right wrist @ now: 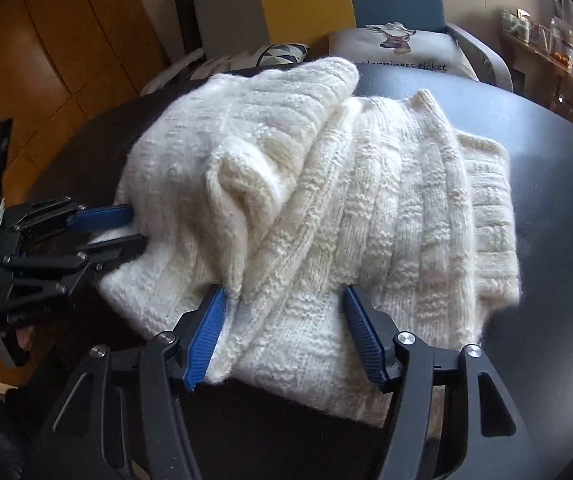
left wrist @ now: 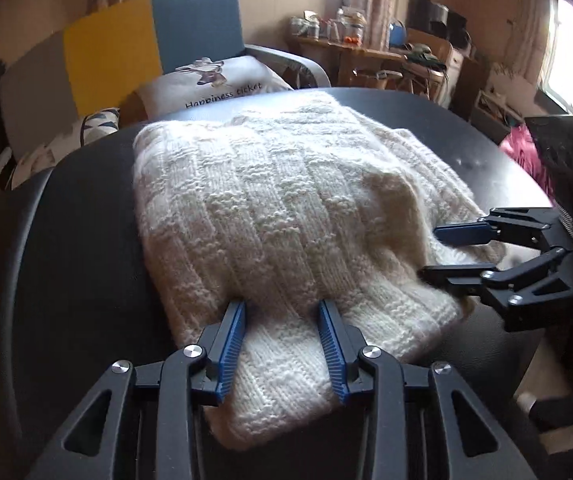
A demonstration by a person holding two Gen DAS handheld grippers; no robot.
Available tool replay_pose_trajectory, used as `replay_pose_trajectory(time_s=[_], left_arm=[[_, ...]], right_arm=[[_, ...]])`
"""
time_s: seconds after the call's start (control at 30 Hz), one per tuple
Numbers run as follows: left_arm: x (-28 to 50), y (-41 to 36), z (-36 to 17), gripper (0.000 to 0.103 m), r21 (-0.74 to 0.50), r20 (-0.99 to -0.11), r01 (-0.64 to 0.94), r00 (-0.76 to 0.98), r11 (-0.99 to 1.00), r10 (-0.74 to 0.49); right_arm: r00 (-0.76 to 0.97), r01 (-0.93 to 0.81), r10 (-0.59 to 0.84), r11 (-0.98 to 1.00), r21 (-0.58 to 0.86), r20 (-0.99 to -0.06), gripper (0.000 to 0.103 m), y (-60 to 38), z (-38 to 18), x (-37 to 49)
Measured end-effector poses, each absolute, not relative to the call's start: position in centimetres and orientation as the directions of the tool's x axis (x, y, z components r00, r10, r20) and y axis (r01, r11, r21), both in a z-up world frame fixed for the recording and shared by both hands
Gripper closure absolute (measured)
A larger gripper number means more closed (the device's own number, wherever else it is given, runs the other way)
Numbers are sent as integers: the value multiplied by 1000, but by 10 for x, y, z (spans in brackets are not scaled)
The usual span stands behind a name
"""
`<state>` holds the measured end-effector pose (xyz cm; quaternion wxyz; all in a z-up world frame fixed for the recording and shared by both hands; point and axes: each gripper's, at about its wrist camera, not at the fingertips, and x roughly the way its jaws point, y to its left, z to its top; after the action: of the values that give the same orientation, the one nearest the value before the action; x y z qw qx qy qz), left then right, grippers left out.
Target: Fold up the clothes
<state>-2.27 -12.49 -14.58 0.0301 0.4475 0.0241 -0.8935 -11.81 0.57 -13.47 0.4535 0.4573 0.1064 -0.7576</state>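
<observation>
Left wrist view: the left tool (left wrist: 282, 304) stands parted over the near edge of a white sweater (left wrist: 278, 200) on the dark surface (left wrist: 86, 248). Its pads straddle the knit without pinching. Likewise the right tool (right wrist: 284, 292) stands open astride the sweater's folded hem.

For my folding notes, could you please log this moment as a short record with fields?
garment: white knit sweater, folded in a thick bundle
surface: dark round table
left gripper: open, jaws astride the near edge of the knit
right gripper: open, jaws astride a fold of the knit
behind table: blue chair with printed cushion
</observation>
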Motion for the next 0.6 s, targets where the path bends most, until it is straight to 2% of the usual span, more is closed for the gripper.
replay_pose_trajectory(time_s=[0.17, 0.27, 0.43, 0.53, 0.6], left_arm=[[-14, -137, -141, 65, -21, -813, 50, -582, -999, -12], [-14, -143, -122, 65, -23, -775, 54, -631, -998, -16], [-35, -154, -101, 65, -45, -722, 75, -692, -996, -19], [-58, -158, -121, 65, -67, -774, 118, -633, -991, -23], [-59, -152, -128, 65, -57, -766, 117, -642, -991, -31]], right_arm=[[-145, 789, -606, -548, 278, -782, 38, 2, -135, -101], [-144, 761, -636, -560, 326, -758, 38, 11, -123, -109], [-279, 715, -636, -638, 287, -719, 38, 19, -98, -138], [-283, 677, -580, -685, 269, -764, 38, 4, -113, -166], [-252, 669, -533, -699, 253, -808, 38, -6, -134, -174]])
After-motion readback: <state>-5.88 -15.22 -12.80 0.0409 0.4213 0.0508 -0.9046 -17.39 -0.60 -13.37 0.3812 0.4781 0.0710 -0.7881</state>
